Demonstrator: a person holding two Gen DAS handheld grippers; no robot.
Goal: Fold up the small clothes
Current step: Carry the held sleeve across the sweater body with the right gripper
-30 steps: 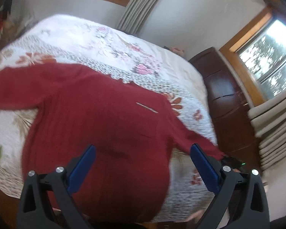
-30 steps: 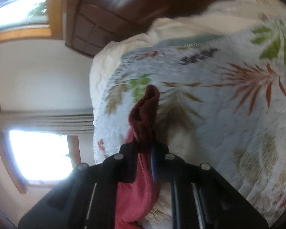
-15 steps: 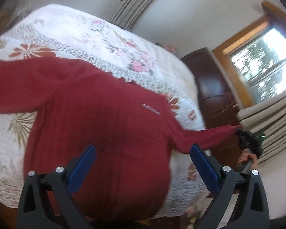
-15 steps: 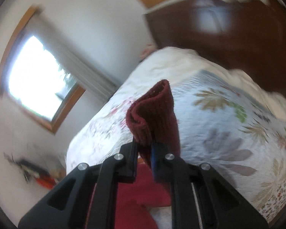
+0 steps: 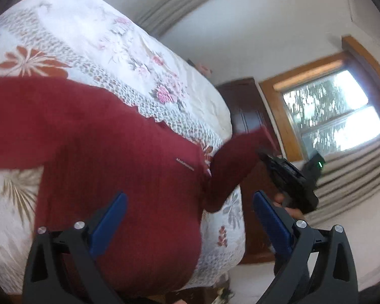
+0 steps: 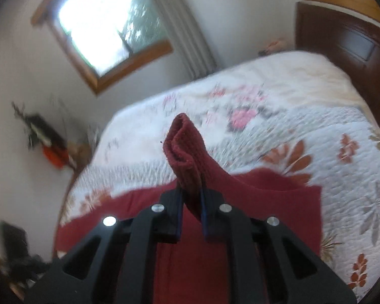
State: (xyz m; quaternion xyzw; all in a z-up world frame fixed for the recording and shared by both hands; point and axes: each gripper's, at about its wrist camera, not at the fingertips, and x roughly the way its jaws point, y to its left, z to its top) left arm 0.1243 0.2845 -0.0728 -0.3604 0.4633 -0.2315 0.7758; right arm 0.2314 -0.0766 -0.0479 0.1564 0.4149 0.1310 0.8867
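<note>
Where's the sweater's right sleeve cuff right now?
The cuff is pinched in the right gripper, lifted above the red sweater on the floral bedspread.

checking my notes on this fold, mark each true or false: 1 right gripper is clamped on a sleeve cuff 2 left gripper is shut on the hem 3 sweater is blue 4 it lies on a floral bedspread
1. True: the right gripper is shut on the sleeve cuff.
2. False: the left gripper is open, holding nothing, above the sweater.
3. False: the sweater is dark red.
4. True: its body lies on the floral bedspread.
</note>
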